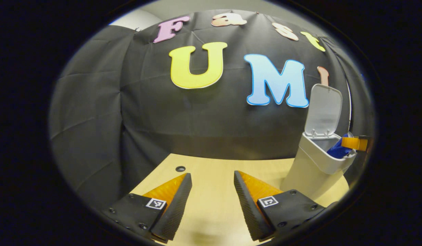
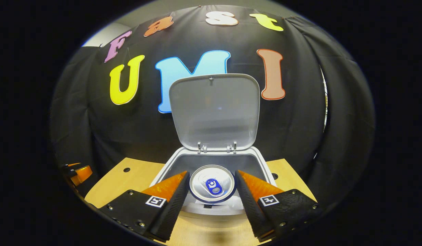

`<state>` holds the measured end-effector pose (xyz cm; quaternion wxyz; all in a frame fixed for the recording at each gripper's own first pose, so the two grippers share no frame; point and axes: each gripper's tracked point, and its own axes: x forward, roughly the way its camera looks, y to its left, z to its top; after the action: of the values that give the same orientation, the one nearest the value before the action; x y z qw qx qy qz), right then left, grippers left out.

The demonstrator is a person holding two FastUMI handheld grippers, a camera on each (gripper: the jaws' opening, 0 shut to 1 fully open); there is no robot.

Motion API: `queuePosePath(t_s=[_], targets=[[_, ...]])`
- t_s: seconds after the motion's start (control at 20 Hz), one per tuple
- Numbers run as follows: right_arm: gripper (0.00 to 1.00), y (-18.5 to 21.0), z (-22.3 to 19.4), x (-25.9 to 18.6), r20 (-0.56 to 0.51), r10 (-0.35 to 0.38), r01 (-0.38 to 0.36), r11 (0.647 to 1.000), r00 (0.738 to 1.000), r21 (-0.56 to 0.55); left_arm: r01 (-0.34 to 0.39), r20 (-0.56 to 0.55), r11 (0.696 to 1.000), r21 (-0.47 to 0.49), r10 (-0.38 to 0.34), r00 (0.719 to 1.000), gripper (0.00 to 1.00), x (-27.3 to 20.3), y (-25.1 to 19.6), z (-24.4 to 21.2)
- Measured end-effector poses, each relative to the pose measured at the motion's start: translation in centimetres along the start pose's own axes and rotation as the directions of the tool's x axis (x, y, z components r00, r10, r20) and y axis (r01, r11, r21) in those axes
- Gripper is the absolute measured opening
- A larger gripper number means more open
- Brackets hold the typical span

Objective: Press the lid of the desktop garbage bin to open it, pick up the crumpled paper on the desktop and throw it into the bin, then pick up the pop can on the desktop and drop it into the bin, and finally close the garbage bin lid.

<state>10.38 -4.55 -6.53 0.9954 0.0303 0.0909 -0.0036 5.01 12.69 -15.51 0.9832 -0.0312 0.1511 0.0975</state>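
Right hand-held gripper (image 2: 212, 186) around pop can (image 2: 212, 187), top end toward camera, over open bin (image 2: 183, 160).

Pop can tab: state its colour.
Blue, on the silver top of the pop can; right gripper view shows it best.

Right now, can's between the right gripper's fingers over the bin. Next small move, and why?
Probably open the right gripper and let the can drop. It sits between the fingers, over the bin opening, and the lid stands upright behind it. The left gripper hangs open over the table, well aside.
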Motion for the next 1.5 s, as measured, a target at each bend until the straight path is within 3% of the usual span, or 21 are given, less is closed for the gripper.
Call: queuePosePath(t_s=[0.25, 0.45, 0.6, 0.85, 1.1, 1.25, 1.5], targets=[[0.85, 0.2, -0.3, 0.1, -0.01, -0.002, 0.002, 1.0, 1.0, -0.003, 0.004, -0.002, 1.0, -0.006, -0.004, 1.0, 0.8, 0.0, -0.2, -0.1], [0.85, 0.4, -0.1, -0.1, -0.005, 0.0, 0.0, 1.0, 1.0, -0.005, 0.002, -0.001, 1.0, -0.012, -0.002, 1.0, 0.86, 0.0, 0.1, -0.2], [0.98, 0.5, 0.1, -0.3, -0.002, -0.001, 0.001, 1.0, 1.0, -0.002, 0.0, 0.002, 1.0, -0.017, 0.0, 1.0, 0.83, -0.1, 0.3, -0.1], [0.98, 0.8, 0.4, -0.5, 0.008, -0.002, 0.002, 1.0, 1.0, -0.002, 0.001, 0.007, 1.0, -0.018, -0.001, 1.0, 0.86, -0.3, 0.4, -0.1], [0.98, 1.0, 1.2, -1.0, 0.024, -0.006, 0.006, 1.0, 1.0, 0.023, 0.017, 0.003, 1.0, -0.013, -0.017, 1.0, 0.8, -0.5, 0.2, -0.2], [0.98, 0.9, 1.7, -1.3, 0.034, -0.014, 0.013, 0.999, 0.999, 0.029, 0.029, 0.002, 0.999, -0.015, -0.029, 1.0, 0.83, -0.7, -0.1, -0.1], [0.98, 0.6, 4.3, -1.6, 0.066, -0.022, 0.018, 0.998, 0.998, 0.057, 0.052, -0.004, 0.999, -0.004, -0.052, 0.999, 0.8, -0.8, -0.5, -0.1]])
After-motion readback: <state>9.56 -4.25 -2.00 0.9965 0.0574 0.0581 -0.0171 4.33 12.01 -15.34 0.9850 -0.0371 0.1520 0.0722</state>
